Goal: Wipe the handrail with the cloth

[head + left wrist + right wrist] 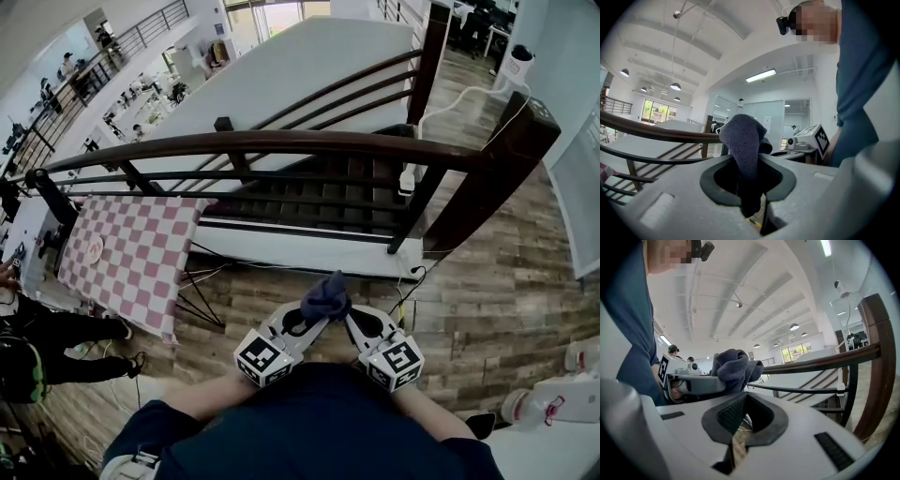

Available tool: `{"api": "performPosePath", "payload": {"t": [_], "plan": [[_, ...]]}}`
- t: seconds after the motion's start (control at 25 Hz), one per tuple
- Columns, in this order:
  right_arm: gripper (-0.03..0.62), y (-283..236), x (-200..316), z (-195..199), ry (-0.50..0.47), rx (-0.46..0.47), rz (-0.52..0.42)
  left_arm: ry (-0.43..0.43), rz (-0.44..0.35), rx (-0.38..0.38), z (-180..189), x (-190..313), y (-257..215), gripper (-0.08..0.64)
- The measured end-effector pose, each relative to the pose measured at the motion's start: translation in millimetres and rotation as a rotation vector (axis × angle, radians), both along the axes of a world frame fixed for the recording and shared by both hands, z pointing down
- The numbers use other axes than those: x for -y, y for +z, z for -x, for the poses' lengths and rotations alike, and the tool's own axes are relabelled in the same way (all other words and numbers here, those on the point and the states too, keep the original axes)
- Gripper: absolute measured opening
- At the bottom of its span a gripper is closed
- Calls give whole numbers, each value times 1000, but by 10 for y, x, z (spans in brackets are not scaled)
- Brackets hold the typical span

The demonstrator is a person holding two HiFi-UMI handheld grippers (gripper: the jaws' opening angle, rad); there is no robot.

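A dark wooden handrail (281, 142) runs across in front of me above the stairs; it also shows in the left gripper view (656, 132) and the right gripper view (825, 362). Both grippers are low and close to my body, well short of the rail. My left gripper (317, 317) (747, 157) is shut on a dark blue cloth (325, 298) (743, 140), which bunches up above its jaws. My right gripper (349, 314) (745, 397) sits just right of it, shut with nothing between its jaws; the cloth (733, 367) shows beyond its tips.
A thick newel post (487, 169) ends the rail at the right. Stairs (309, 192) drop behind the railing bars. A red-and-white checked table (131, 253) stands at the left, with a person's legs (56, 333) below it. White containers (562, 398) stand on the wooden floor at right.
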State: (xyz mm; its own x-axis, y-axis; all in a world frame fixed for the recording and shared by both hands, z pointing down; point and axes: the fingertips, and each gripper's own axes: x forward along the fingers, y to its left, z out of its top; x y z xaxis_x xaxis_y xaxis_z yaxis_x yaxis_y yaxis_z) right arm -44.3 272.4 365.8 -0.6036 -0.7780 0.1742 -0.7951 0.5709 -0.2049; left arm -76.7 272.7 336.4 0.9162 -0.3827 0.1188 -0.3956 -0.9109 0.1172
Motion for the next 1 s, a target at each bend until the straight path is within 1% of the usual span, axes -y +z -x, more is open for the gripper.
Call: {"api": "performPosePath", "payload": {"t": [0.12, 0.24, 0.44, 0.68, 0.84, 1.0], "plan": [[11, 95, 28, -83, 1, 2, 17, -20, 11, 6, -37, 4, 70, 66], [11, 153, 140, -119, 2, 9, 35, -38, 29, 11, -38, 132, 131, 66], [11, 184, 596, -144, 21, -5, 45, -33, 50, 11, -26, 582, 249, 66], [11, 152, 1356, -303, 137, -38, 70, 70, 61, -14, -193, 1351, 251, 66], [11, 150, 1955, -235, 195, -50, 72, 130, 53, -21, -148, 1931, 294, 66], [11, 117, 2378, -129, 229, -60, 59, 166, 55, -31, -105, 2358, 301, 64]]}}
